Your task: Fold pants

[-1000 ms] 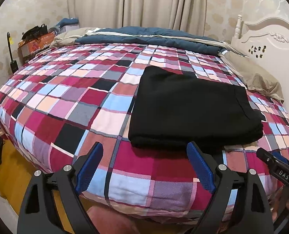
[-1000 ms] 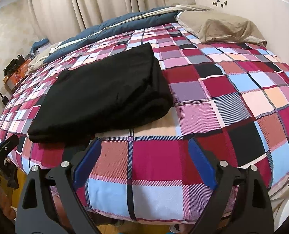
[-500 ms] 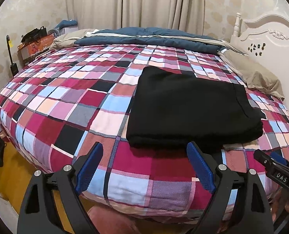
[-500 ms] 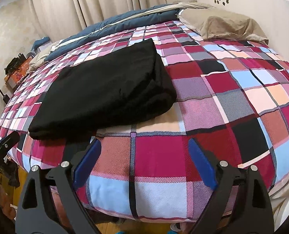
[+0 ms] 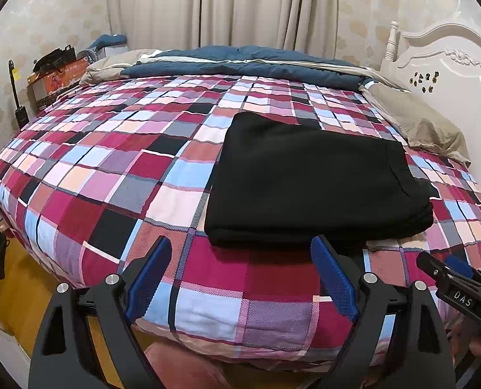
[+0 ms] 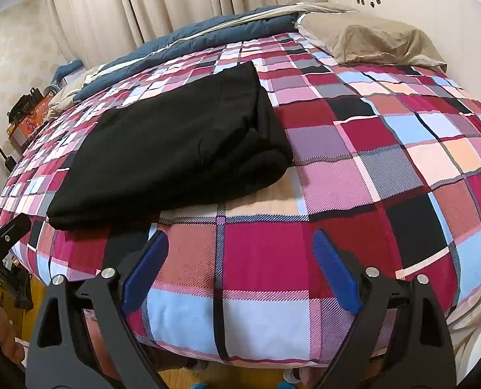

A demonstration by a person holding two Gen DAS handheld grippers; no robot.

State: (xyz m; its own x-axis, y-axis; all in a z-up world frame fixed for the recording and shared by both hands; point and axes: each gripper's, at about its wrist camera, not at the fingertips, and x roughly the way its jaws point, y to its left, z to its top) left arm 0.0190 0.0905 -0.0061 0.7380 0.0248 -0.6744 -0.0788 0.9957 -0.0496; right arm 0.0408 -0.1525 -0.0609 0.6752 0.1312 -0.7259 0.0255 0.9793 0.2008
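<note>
The black pants [image 5: 311, 181] lie folded in a flat rectangular stack on the plaid bedspread [image 5: 127, 168], near the bed's front edge. They also show in the right wrist view [image 6: 175, 142], left of centre. My left gripper [image 5: 240, 275] is open and empty, held just short of the stack's near edge. My right gripper [image 6: 240, 269] is open and empty, over the bed's front edge, to the right of the stack. The right gripper's tip shows in the left wrist view [image 5: 454, 282].
A beige pillow [image 5: 418, 123] and white headboard [image 5: 451, 64] stand at the right. A blue duvet [image 5: 240, 61] lies bunched along the far side by the curtains [image 5: 224, 6]. Boxes and clutter [image 5: 55, 74] sit at the far left. Wooden floor [image 5: 10, 278] lies below.
Both grippers have drifted slightly back and up from the bed; the pants lie unmoved. Both jaws stay open.
</note>
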